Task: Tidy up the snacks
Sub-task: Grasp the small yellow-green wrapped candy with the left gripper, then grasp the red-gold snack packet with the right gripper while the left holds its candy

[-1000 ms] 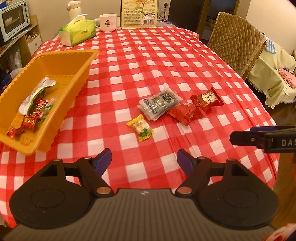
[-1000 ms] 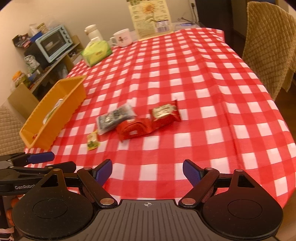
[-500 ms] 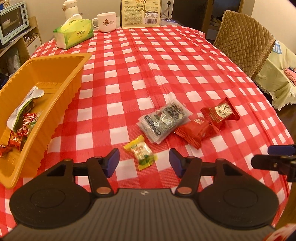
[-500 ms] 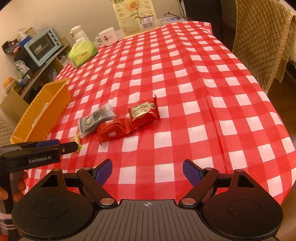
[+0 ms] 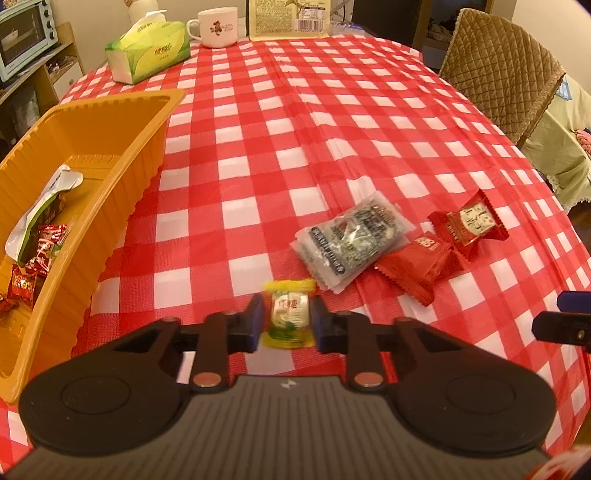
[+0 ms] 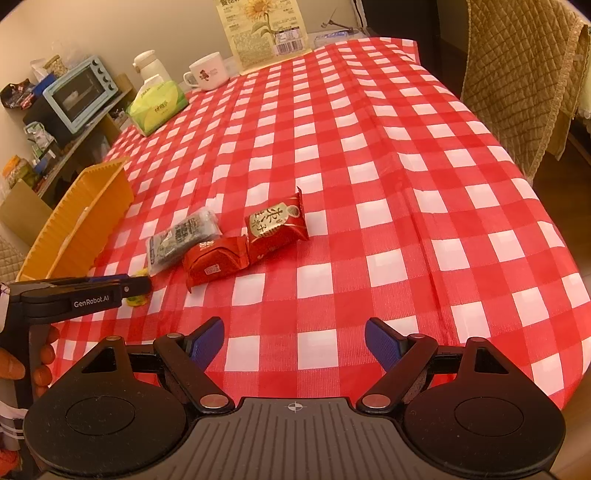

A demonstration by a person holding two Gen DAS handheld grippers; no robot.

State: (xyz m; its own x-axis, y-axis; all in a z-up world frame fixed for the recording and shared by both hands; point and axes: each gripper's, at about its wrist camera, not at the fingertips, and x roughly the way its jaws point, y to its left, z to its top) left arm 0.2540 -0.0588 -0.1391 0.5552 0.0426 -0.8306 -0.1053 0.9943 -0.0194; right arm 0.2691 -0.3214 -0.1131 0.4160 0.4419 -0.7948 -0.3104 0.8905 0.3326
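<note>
A small yellow candy [image 5: 289, 314] lies on the checked tablecloth. My left gripper [image 5: 288, 323] is closing on it, its pads against both of the candy's sides. Just beyond lie a stack of grey packets [image 5: 351, 243] and two red snack packs [image 5: 417, 267] [image 5: 469, 225]. The orange basket [image 5: 110, 184] stands to the left, holding a white-green pouch and several red candies. My right gripper [image 6: 294, 343] hovers open over bare cloth, nearer than the red packs [image 6: 275, 225]. In its view the left gripper [image 6: 136, 286] comes in from the left, partly hiding the candy [image 6: 137, 300].
At the far end of the table stand a green tissue box [image 5: 147, 50], a white mug [image 5: 216, 27] and a sunflower-print bag [image 6: 264, 33]. A quilted chair [image 5: 498, 70] flanks the right side. A toaster oven [image 6: 79, 92] sits on shelves at the left.
My left gripper moved forward and down to the yellow candy and its jaws narrowed from wide open onto it. The right gripper stayed open and nearly still.
</note>
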